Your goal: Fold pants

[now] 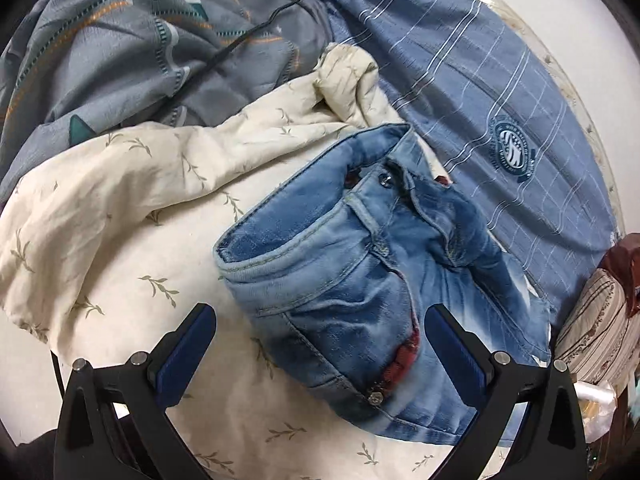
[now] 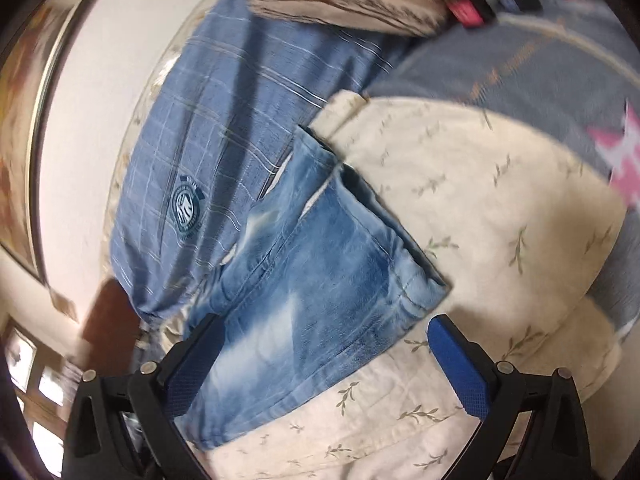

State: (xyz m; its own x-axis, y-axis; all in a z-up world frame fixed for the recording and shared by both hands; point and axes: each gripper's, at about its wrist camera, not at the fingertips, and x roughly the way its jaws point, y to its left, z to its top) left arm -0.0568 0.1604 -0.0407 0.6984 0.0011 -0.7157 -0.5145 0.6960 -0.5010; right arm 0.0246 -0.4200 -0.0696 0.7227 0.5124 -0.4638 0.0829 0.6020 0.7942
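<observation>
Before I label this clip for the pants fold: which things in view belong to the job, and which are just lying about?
Part of the job:
jeans
left gripper, open
right gripper, open

Just lying about:
blue striped pillow
cream leaf-print sheet
grey patterned quilt
black cable

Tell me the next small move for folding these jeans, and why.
Probably lower the left gripper and close it on the jeans near the waistband. Both grippers are open and hold nothing; the right gripper hovers over the leg end, and the jeans lie rumpled on the sheet.
</observation>
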